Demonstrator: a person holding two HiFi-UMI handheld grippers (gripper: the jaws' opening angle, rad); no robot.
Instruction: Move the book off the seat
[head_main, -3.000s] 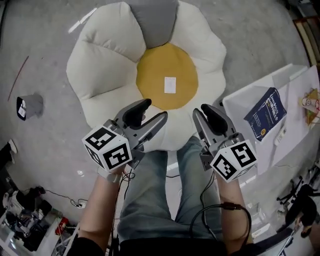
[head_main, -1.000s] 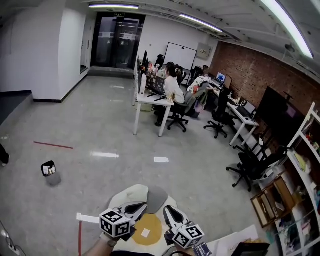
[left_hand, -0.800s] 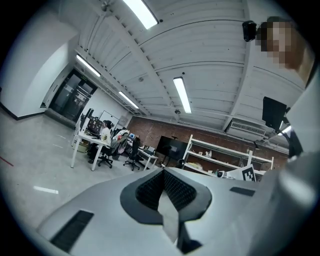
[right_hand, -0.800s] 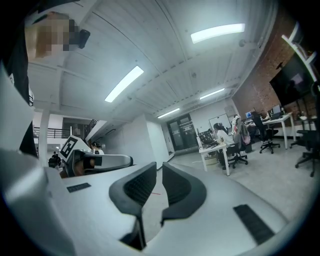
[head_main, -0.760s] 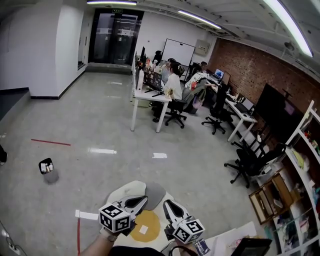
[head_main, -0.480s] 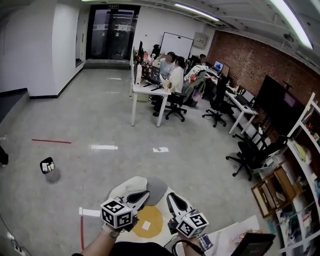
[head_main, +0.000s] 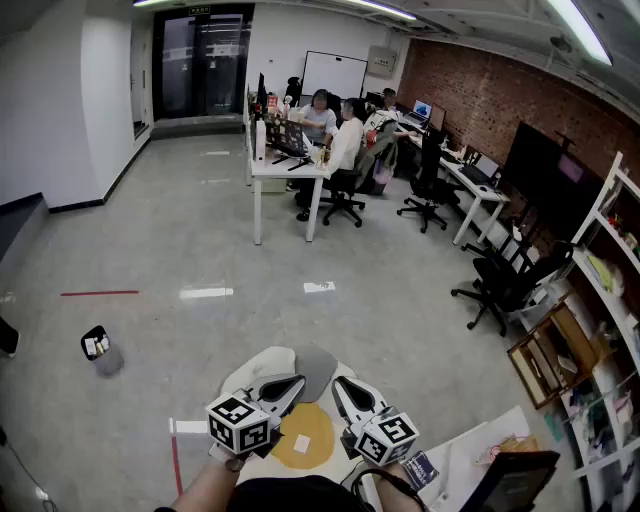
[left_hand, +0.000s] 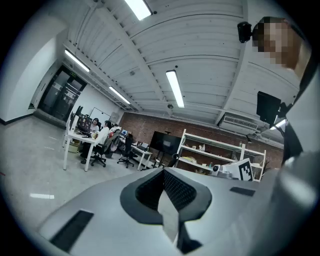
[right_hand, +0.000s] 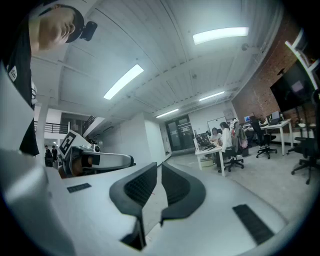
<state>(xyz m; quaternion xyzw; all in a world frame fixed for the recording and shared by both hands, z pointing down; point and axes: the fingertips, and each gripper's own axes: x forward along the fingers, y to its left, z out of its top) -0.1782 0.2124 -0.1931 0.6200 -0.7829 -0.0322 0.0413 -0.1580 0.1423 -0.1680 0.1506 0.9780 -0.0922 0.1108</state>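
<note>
White desk (head_main: 285, 172) seen mid-floor, seated people (head_main: 348, 140) gathered beside it. Whiteboard (head_main: 333, 76) mounted on back wall, dark glass doors (head_main: 200, 62) to its left. Brick wall (head_main: 480, 95) along right; black office chair (head_main: 498, 290) and white shelving (head_main: 600, 300) placed before it. Red tape line (head_main: 95, 293) and small grey bin (head_main: 100, 350) noted on floor, left.

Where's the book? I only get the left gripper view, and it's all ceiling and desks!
Observer: The head view shows the book lying on a white table, low on the person's right.
Operator: So is anything on the seat?
Observer: No book. What shows of the flower cushion on the floor carries only a small white label on its yellow middle.
</note>
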